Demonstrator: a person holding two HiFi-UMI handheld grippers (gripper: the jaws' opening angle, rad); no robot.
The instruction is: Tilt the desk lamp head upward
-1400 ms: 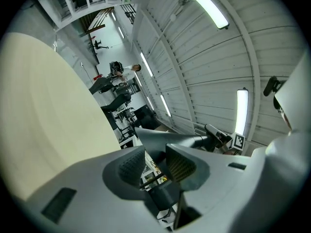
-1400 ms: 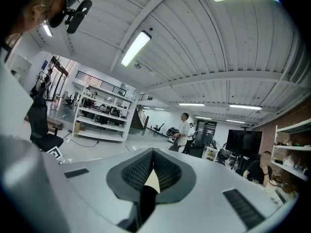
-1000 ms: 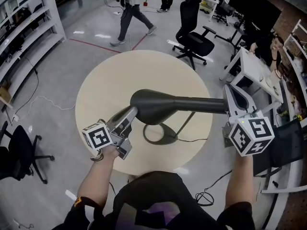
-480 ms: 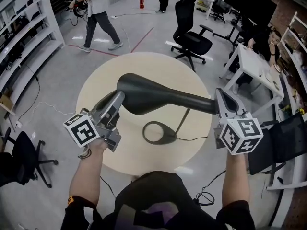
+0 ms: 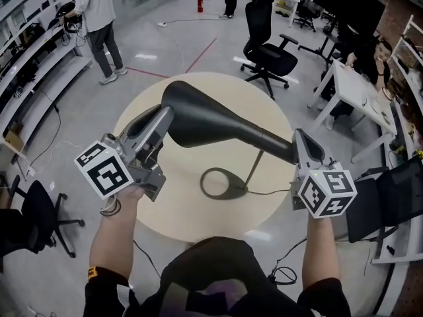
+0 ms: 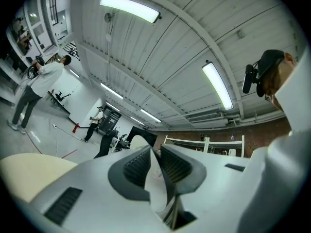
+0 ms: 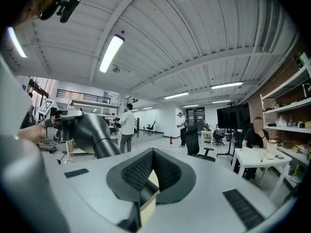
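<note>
The dark desk lamp has its head (image 5: 205,121) held above the round beige table (image 5: 152,216), with its oval base (image 5: 223,183) standing on the tabletop. My left gripper (image 5: 162,121) is at the head's left end. In the left gripper view its jaws (image 6: 154,171) are closing, with the head's thin rim (image 6: 155,188) pinched between the pads. My right gripper (image 5: 301,142) is shut on the lamp arm at the right. The right gripper view (image 7: 151,171) shows the arm running from the jaws to the head (image 7: 90,130).
The lamp's cable (image 5: 268,192) trails right across the table. Beyond the table stand a black office chair (image 5: 268,51), a white desk (image 5: 350,91) at the right, and shelving at the left. A person (image 5: 99,18) walks at the far left. Another chair (image 5: 39,210) sits lower left.
The left gripper has moved left and up with the lamp head, whose left end now sits higher. The right gripper shifted slightly down. The walking person crossed to the left.
</note>
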